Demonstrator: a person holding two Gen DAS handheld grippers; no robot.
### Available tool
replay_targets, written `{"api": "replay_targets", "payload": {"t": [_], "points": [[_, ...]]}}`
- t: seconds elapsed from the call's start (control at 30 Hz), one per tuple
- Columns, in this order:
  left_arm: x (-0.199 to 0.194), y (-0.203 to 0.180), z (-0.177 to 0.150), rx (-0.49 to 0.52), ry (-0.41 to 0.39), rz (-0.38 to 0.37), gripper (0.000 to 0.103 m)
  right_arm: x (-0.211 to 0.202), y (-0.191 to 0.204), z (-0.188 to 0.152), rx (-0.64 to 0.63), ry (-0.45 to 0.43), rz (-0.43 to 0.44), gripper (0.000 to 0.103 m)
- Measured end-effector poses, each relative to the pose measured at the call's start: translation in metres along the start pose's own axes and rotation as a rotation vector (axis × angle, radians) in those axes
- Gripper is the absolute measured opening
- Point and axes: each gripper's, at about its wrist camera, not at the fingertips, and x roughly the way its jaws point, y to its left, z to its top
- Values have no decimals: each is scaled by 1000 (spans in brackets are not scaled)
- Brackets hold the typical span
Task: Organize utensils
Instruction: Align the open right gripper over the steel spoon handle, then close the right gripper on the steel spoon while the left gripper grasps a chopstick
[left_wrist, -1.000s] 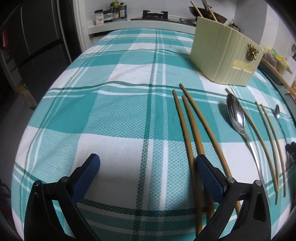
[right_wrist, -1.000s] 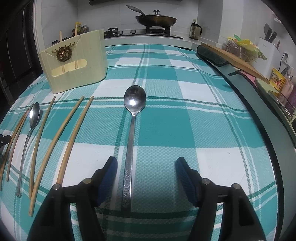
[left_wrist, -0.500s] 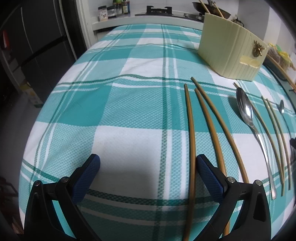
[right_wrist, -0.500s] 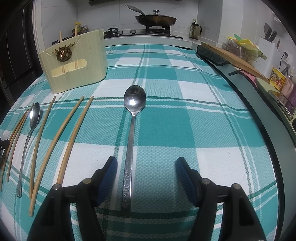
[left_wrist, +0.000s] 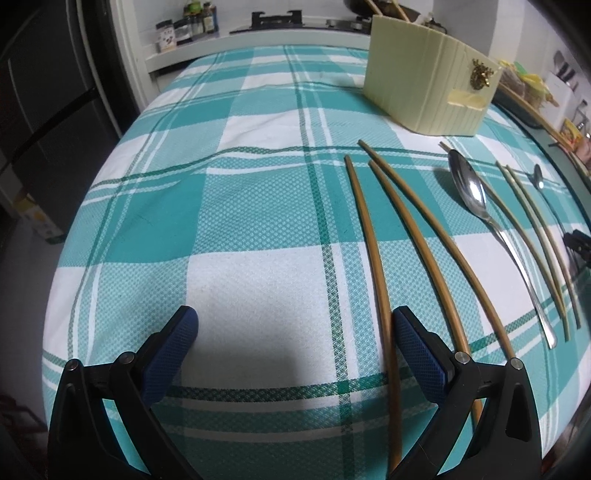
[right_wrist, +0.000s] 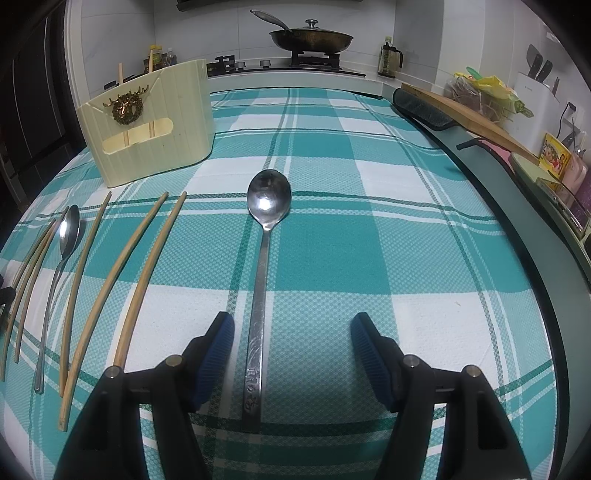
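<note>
My left gripper hangs open over the teal checked cloth. The leftmost of three brown chopsticks runs just inside its right finger, and the other two pass under that finger. A steel spoon and paler chopsticks lie further right. My right gripper is open too, with the handle of a large steel spoon lying between its jaws, close to the left finger. A cream utensil holder stands at the back left with two chopsticks upright in it.
Pale chopsticks and a smaller spoon lie left of the large spoon. A pan sits on the stove behind. A wooden board and a counter edge run along the right. A dark fridge stands beyond the table's left edge.
The left gripper has rolled and shifted a little, so the leftmost brown chopstick now lies inside its right finger instead of under it. The right gripper and the large spoon have not moved.
</note>
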Motion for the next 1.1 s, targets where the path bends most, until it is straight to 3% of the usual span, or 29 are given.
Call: {"api": "replay_targets", "payload": {"t": [0.33,0.5,0.73,0.9,1.0,1.03,1.07,1.1], "points": [[-2,1,-2,7,-24,-7,103,1,0,0,3,2,8,70],[6,2,17,72,115,-46,103,0,2,1,-46,24,34,76],[22,-12,42,136,138,-66,100,12,5,20,-119,109,66,76],[32,-22,69,118,134,-63,73,39,19,56,-127,81,57,76],[33,-34,79,122,119,-77,41,56,24,75,-87,51,60,75],[33,-37,81,125,115,-79,21,59,24,80,-68,37,55,75],[34,-40,82,128,111,-91,6,60,24,82,-57,20,48,65],[34,-42,83,125,108,-93,5,61,23,84,-51,5,42,46]]}}
